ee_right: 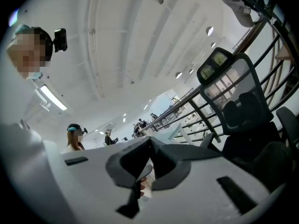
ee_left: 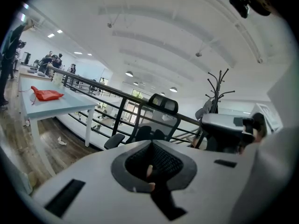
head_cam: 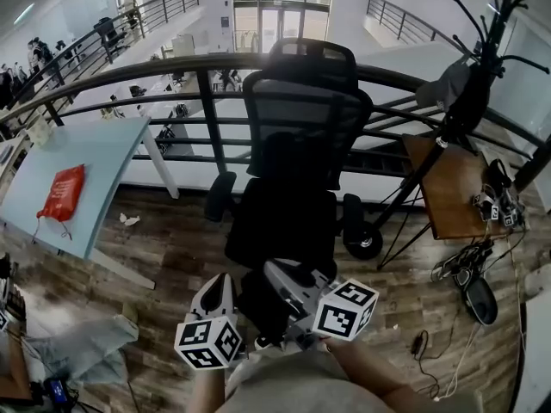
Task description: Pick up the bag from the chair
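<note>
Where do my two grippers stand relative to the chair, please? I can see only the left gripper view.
Observer: In the head view the left gripper and right gripper are side by side, low in front of the chair.
Operator: Is the right gripper open?
Observer: No; the right gripper view shows its jaws together, nothing between them.
Operator: Is anything beside the chair?
Observer: Yes; in the head view cables lie on the floor to its right, by a brown side table.

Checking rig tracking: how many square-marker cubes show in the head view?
2. The left cube rides the left gripper at bottom centre; the right cube rides the right gripper beside it. None seems hidden.
</note>
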